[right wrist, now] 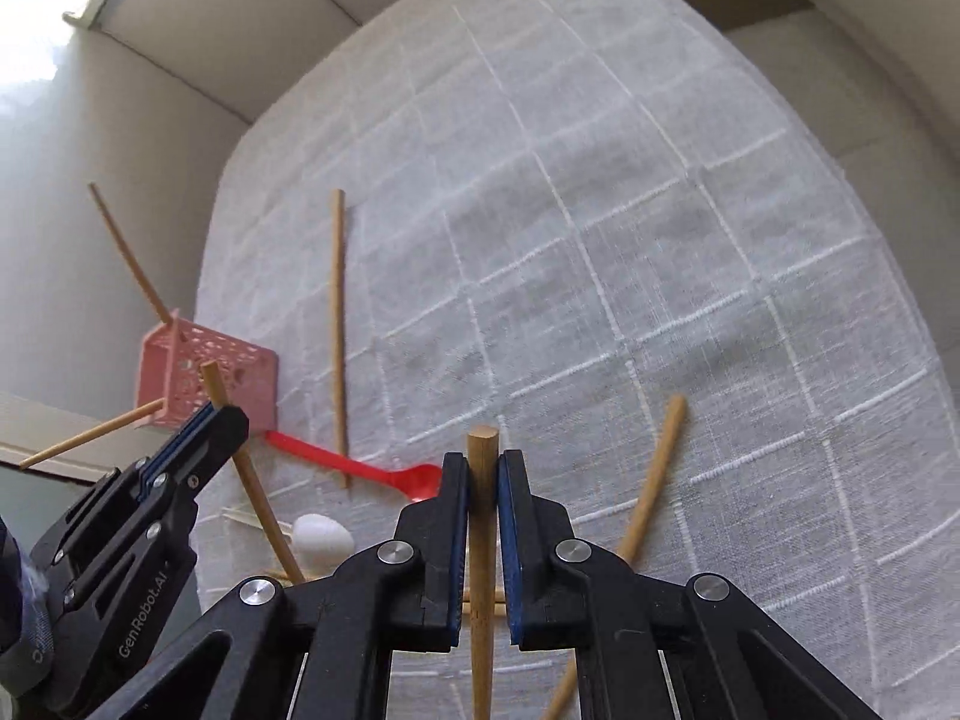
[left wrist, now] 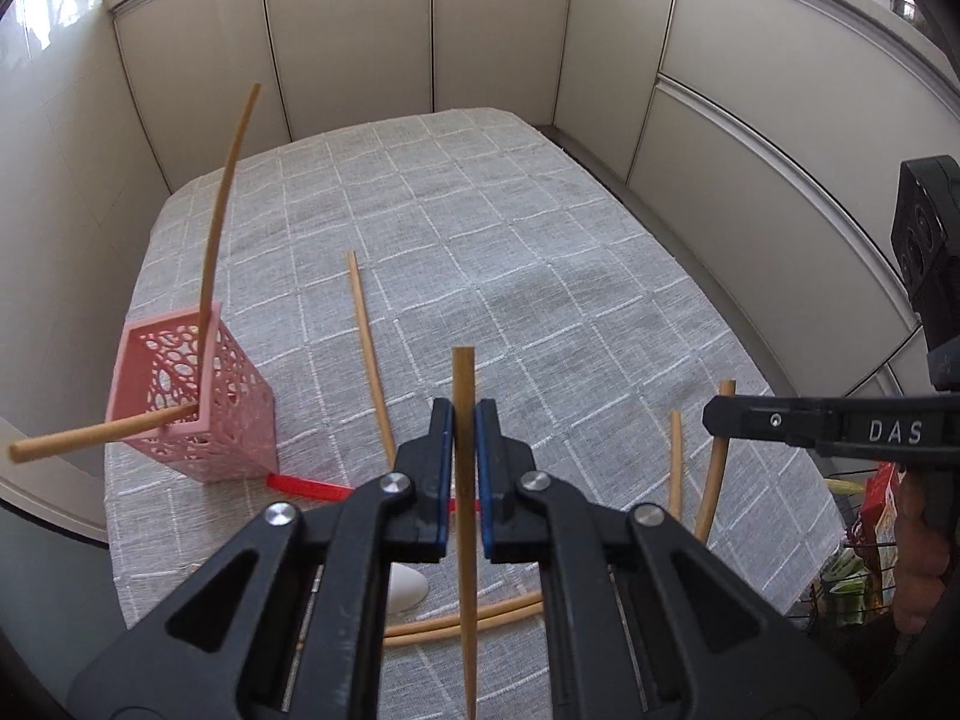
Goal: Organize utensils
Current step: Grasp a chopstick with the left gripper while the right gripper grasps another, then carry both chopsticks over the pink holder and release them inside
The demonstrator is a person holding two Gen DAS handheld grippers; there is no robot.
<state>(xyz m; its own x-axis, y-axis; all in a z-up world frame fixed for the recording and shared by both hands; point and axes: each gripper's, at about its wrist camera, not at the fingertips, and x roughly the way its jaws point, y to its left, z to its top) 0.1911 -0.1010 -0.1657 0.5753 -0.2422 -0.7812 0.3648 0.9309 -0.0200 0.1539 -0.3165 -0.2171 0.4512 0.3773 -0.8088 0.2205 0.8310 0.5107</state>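
**A:** Left wrist view first: what is the counter (left wrist: 540,240) carrying, under that grey checked cloth?

**B:** It is serving as the sorting ground. A pink perforated holder (left wrist: 198,402) is standing near its left edge, with two chopsticks already leaning out of it, so I judge that to be where the loose pieces are going.

**A:** And what is lying loose?

**B:** One long chopstick (left wrist: 369,348) is resting just right of the holder, a red spoon (right wrist: 360,471) is lying with its handle at the holder's base, and a white spoon (right wrist: 321,537) is sitting close by. More sticks are crossing at the near edge.

**A:** What are the grippers doing?

**B:** The left gripper (left wrist: 463,420) is pinching a chopstick (left wrist: 463,384) between nearly closed fingers, its blunt end poking out past them, clear of the cloth. The right gripper (right wrist: 482,468) is doing the same with a second chopstick (right wrist: 482,450), gripped near its blunt end.

**A:** Why that grip?

**B:** Probably so each stick is hanging tip-down, ready for dropping upright into the holder, which is sitting well off to the left.
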